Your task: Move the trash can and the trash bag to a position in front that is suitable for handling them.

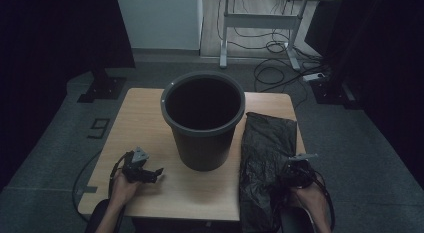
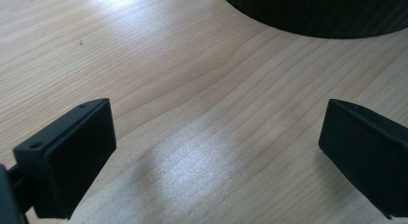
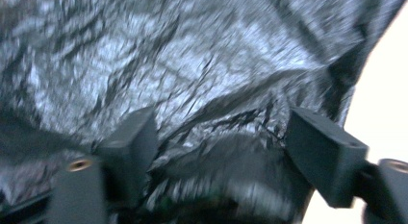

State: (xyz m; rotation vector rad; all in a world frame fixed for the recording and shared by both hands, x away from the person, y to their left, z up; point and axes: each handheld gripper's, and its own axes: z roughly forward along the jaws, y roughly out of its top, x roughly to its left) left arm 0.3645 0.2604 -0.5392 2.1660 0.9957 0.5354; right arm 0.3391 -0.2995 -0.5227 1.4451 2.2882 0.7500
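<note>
The left tool (image 1: 159,171) sits low over bare tabletop (image 2: 202,113), jaws spread wide with nothing between them — the black bin (image 1: 203,118) stands just ahead of it. The right tool (image 3: 219,152) is also spread wide, pressed down on the crumpled black bag (image 3: 192,65), which bulges up between its jaws and stretches away ahead.

The room was dim. A small wooden table (image 1: 150,118) stood on a grey floor (image 1: 365,158). Black curtains (image 1: 50,38) hung on both sides. At the back was a pale wall (image 1: 160,18) and a white desk (image 1: 260,18). Black cables (image 1: 275,68) lay tangled on the floor under the desk.
</note>
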